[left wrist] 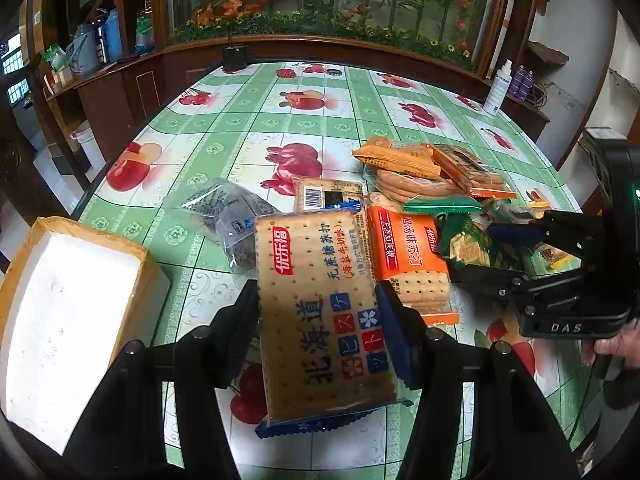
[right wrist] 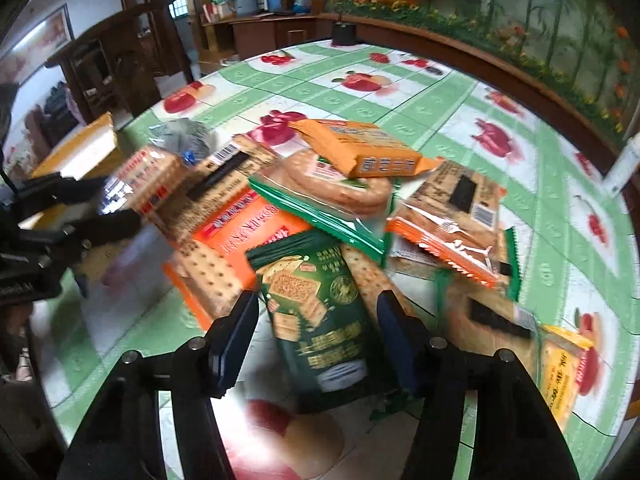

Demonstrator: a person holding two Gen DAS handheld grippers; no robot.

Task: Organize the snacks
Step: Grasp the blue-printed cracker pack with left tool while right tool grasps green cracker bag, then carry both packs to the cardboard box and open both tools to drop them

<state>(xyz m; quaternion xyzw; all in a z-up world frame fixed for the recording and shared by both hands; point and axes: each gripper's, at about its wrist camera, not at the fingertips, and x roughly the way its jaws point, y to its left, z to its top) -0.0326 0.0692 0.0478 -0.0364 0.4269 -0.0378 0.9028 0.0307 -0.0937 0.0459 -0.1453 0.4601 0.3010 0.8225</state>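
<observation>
Blurring smears the right wrist view, so the print on most packets in the snack pile [right wrist: 340,200] cannot be read, and the left gripper [right wrist: 120,208] is seen there only as a dark shape at the left edge. The white-lined box [left wrist: 72,300] is cut off by the frame in the left wrist view, and the grey clear bag [left wrist: 228,216] is partly hidden behind the cracker packet [left wrist: 324,312]. That blue-edged cracker packet is clamped between the fingers [left wrist: 244,320] of the left gripper [left wrist: 320,320], held above the counter [left wrist: 248,128] just beside the pile. The right gripper [right wrist: 316,332] is seen with its fingers [right wrist: 236,332] apart on either side of a green packet [right wrist: 324,320]; contact with the packet cannot be told.
</observation>
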